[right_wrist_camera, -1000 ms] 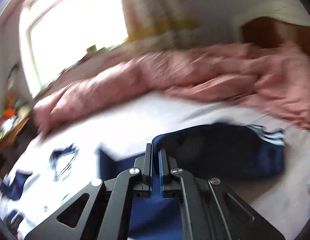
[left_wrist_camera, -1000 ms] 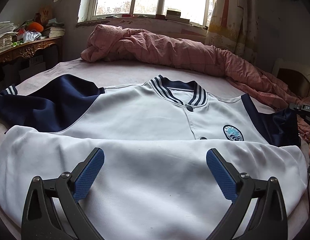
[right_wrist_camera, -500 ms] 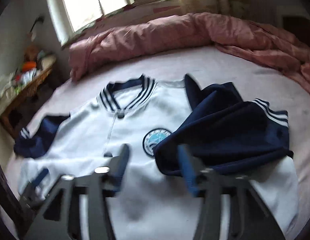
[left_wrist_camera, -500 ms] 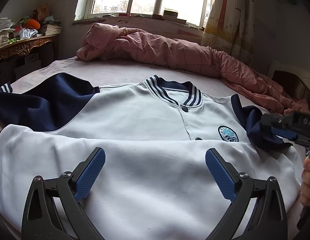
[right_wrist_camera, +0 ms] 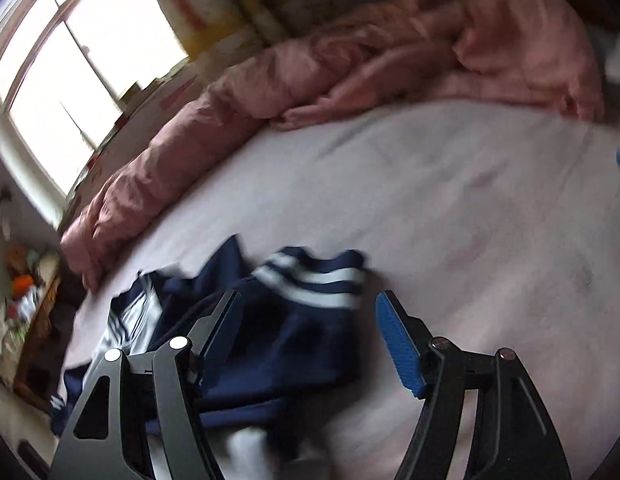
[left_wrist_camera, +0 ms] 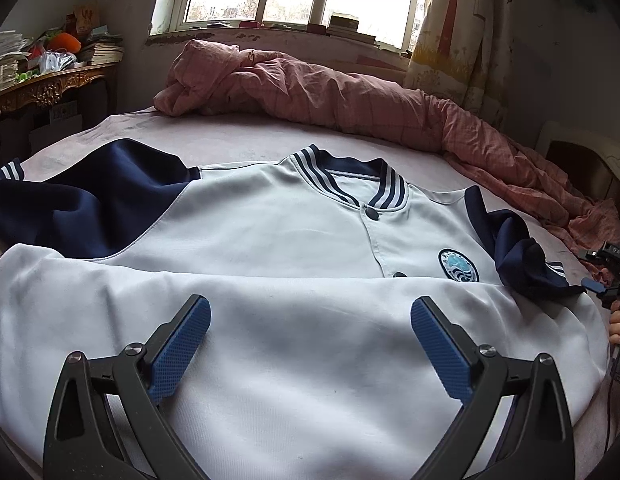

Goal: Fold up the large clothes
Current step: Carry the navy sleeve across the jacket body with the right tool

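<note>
A white jacket (left_wrist_camera: 293, 240) with navy sleeves lies face up on the bed, its lower part folded up toward the chest. My left gripper (left_wrist_camera: 310, 308) hovers open just above that white fold, with nothing between its blue pads. The left navy sleeve (left_wrist_camera: 89, 200) is spread out flat. The right navy sleeve (left_wrist_camera: 526, 264) lies bunched at the jacket's right shoulder. In the blurred right wrist view, my right gripper (right_wrist_camera: 310, 300) is open over this sleeve's striped cuff (right_wrist_camera: 310, 280), and its pads do not press on it. The same gripper (left_wrist_camera: 602, 276) shows at the right edge of the left wrist view.
A crumpled pink quilt (left_wrist_camera: 350, 96) runs along the far side and down the right of the bed. Pale bedsheet (left_wrist_camera: 249, 136) shows beyond the collar. A cluttered ornate side table (left_wrist_camera: 49, 76) stands at left, under the window. A patterned curtain (left_wrist_camera: 462, 40) hangs at right.
My right gripper was shut on the navy sleeve, carried it inward over the jacket, opened and let it drop, then drew back to the right. The left gripper stayed put.
</note>
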